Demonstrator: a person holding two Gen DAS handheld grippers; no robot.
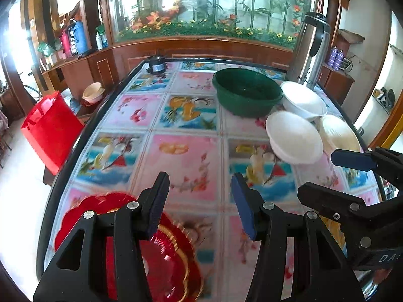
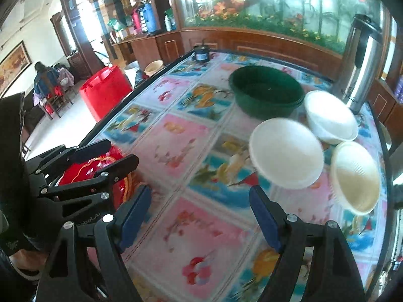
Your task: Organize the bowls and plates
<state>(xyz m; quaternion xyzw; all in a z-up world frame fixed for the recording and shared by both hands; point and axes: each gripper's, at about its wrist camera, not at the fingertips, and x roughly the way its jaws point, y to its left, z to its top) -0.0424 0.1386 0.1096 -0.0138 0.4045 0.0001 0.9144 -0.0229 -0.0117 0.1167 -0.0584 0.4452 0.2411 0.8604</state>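
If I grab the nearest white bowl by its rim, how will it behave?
The nearest white bowl looks like thin plastic, so it is probably light and may flex under the jaws. Its smooth, glossy wall could slip. It sits close beside the second white bowl and the cream strainer bowl, so a push would likely slide it into them.

Both wrist views look steeply down the table point(image 1: 191, 156), near its surface, toward the aquarium point(image 1: 211, 5) at 12 o'clock; both share, somewhat blurred, the green basin point(image 2: 267, 93).
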